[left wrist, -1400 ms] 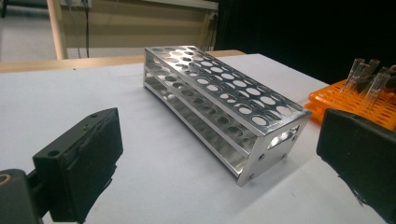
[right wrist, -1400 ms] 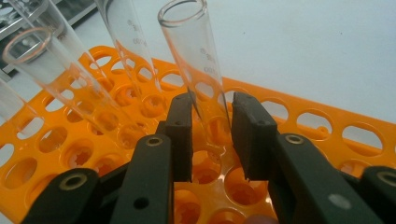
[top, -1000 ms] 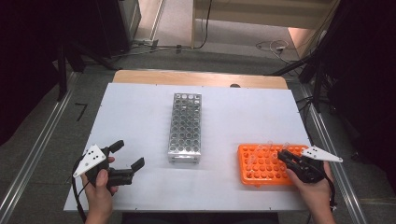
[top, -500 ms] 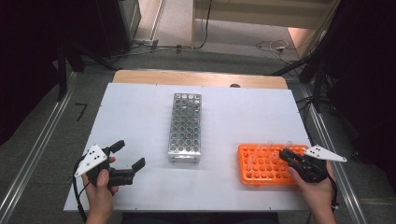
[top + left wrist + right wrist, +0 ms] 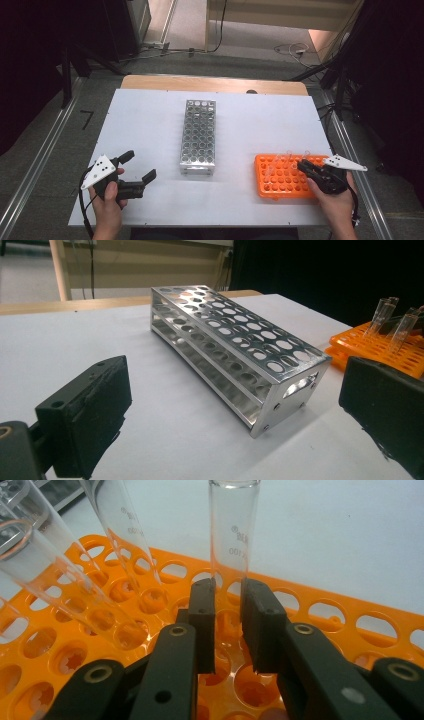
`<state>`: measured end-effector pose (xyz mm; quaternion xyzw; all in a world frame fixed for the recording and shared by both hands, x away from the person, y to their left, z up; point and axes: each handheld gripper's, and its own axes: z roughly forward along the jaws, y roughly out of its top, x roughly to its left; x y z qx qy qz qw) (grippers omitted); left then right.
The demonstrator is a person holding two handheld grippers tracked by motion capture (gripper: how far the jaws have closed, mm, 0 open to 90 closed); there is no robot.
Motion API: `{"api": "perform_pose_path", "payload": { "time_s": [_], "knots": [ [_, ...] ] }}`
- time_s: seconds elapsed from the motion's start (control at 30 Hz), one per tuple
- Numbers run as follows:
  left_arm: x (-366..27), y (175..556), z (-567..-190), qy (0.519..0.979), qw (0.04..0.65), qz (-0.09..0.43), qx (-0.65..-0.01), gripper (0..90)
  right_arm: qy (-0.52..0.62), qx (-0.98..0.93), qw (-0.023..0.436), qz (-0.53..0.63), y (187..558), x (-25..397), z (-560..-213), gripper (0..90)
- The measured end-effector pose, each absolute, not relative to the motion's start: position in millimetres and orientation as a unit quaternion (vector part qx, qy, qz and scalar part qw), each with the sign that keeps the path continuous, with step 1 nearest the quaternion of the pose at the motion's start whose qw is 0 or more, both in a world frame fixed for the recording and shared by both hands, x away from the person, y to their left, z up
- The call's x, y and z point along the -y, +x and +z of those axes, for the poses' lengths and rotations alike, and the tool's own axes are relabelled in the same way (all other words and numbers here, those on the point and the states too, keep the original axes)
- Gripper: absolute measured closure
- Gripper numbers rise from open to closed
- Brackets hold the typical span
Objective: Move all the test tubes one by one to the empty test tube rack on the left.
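My right gripper [image 5: 306,168] sits over the right part of an orange tube rack [image 5: 280,181]. In the right gripper view its jaws [image 5: 228,587] are closed on an upright clear glass test tube [image 5: 234,530] just above the rack's holes [image 5: 350,620]. Two more glass tubes [image 5: 120,530] lean in the rack to its left. My left gripper [image 5: 140,165] rests open near the table's front left, its jaws wide apart [image 5: 232,385] with nothing between them. They point at the empty metal tube rack [image 5: 240,347] in the table's middle [image 5: 198,135].
The white table top [image 5: 150,120] has a wooden strip along its far edge [image 5: 210,82]. From the left gripper view the orange rack [image 5: 385,347] lies right of the metal rack, with tubes [image 5: 385,315] sticking up. Dark floor and cables surround the table.
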<state>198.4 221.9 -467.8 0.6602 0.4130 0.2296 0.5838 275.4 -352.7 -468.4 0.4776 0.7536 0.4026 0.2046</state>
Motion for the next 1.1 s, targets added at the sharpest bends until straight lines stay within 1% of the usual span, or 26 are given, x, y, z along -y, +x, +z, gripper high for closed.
{"api": "perform_pose_path", "payload": {
  "time_s": [0.2, 0.33, 0.5, 0.6, 0.73, 0.77, 0.87, 1.1],
  "knots": [
    [-221, 198, -468, 0.662, 0.583, 0.23, -0.411, 0.0, 0.485, -0.749, 0.208, 0.4, 276, 345, -469, 68.4],
    [-221, 198, -468, 0.662, 0.582, 0.23, -0.413, 0.0, 0.481, -0.752, 0.228, 0.389, 275, 343, -469, 73.3],
    [-221, 198, -467, 0.662, 0.583, 0.229, -0.411, 0.0, 0.481, -0.749, 0.23, 0.394, 274, 345, -468, 74.2],
    [-220, 198, -466, 0.662, 0.583, 0.23, -0.41, 0.0, 0.474, -0.745, 0.241, 0.403, 272, 345, -459, 74.2],
    [-218, 198, -465, 0.661, 0.585, 0.231, -0.41, 0.0, 0.47, -0.74, 0.241, 0.416, 270, 347, -450, 74.2],
    [-218, 198, -464, 0.662, 0.585, 0.231, -0.408, 0.0, 0.464, -0.738, 0.237, 0.428, 270, 348, -442, 74.3],
    [-213, 197, -461, 0.667, 0.582, 0.237, -0.4, 0.0, 0.454, -0.739, 0.251, 0.431, 267, 346, -429, 74.2],
    [-206, 197, -453, 0.671, 0.586, 0.235, -0.389, 0.0, 0.438, -0.741, 0.257, 0.44, 265, 342, -402, 74.2]
  ]
}}
